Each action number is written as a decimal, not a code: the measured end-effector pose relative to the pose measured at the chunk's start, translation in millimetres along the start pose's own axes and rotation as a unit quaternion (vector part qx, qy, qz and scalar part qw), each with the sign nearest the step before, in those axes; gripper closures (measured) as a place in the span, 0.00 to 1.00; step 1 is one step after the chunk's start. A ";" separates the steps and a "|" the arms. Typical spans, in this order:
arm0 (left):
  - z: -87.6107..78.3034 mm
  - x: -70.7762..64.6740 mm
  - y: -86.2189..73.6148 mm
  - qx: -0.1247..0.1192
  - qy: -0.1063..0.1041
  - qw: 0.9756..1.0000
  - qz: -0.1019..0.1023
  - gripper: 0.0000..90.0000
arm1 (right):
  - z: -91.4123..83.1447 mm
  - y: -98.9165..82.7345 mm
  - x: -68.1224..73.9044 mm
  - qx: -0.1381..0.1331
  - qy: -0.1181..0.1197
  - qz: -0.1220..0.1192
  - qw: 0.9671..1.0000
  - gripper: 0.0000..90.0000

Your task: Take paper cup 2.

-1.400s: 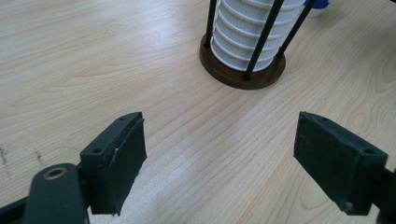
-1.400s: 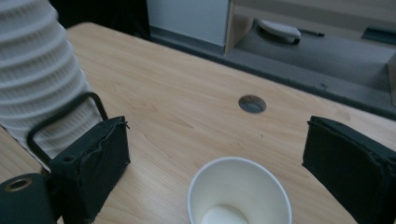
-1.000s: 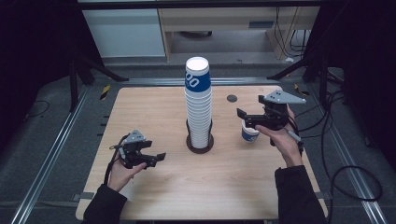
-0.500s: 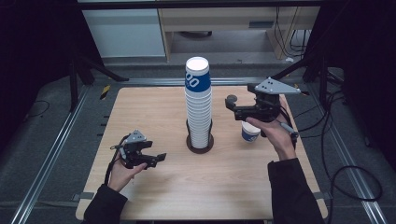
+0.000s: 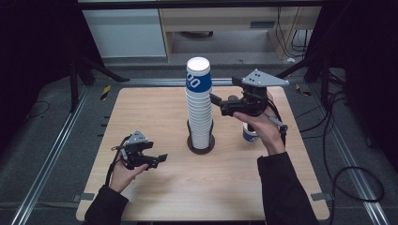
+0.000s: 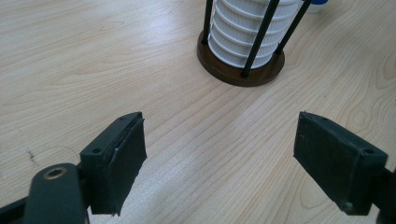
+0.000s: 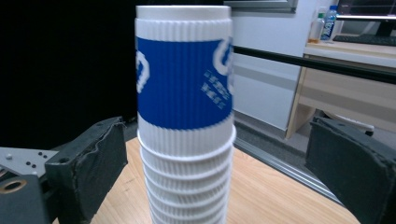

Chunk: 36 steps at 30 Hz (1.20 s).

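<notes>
Right tool [image 5: 217, 106], jaws just having been opening and now standing wide and empty, is lining up on the top cup [image 7: 184, 84] of the stack [image 5: 199, 110] at mid-desk [image 5: 155, 108] (holder [image 6: 240, 70] beneath). Next: close squarely, lift straight. Left tool [image 5: 159, 158] is resting open, empty.

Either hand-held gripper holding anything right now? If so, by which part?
Nothing is held. The right hand-held gripper has open jaws flanking the top of the cup stack without touching. The left hand-held gripper is open over bare table.
</notes>
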<state>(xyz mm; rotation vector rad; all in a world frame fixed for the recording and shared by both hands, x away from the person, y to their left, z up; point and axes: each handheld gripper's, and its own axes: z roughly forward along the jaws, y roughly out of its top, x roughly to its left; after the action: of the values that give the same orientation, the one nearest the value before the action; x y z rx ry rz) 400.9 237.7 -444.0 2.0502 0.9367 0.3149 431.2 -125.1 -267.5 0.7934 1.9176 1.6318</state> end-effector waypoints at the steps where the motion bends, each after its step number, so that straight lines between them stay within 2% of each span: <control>1: -0.1 0.1 0.0 0.000 0.000 1.000 0.000 0.18 | 2.6 1.1 1.6 0.001 0.002 -0.002 1.000 0.06; 10: -0.2 0.4 -0.2 -0.001 -0.002 1.000 -0.001 0.18 | 31.6 10.1 12.6 0.008 0.016 -0.009 1.000 0.06; 16: -0.1 1.0 -0.4 0.000 -0.004 1.000 -0.002 0.18 | 50.4 13.5 13.2 0.010 0.008 -0.002 1.000 0.07; 19: -0.4 1.2 -0.4 -0.001 -0.004 1.000 -0.003 0.18 | 57.5 13.0 13.0 0.010 0.012 0.006 1.000 0.08; 24: -0.5 1.5 -0.5 -0.001 -0.005 1.000 -0.003 0.18 | 66.6 11.4 13.8 0.012 0.009 0.005 1.000 0.09; 29: 0.2 1.2 -0.6 0.000 -0.005 1.000 -0.003 0.18 | 72.5 9.2 11.9 0.014 0.001 0.015 1.000 0.11; 36: 0.0 1.3 -0.6 0.000 -0.006 1.000 -0.004 0.18 | 76.9 5.1 13.8 0.022 0.004 0.009 1.000 0.16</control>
<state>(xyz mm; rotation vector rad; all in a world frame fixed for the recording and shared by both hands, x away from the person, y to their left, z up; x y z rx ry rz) 401.5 238.8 -444.6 2.0452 0.9370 0.2972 475.7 -61.0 -274.8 0.8262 1.9634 1.6109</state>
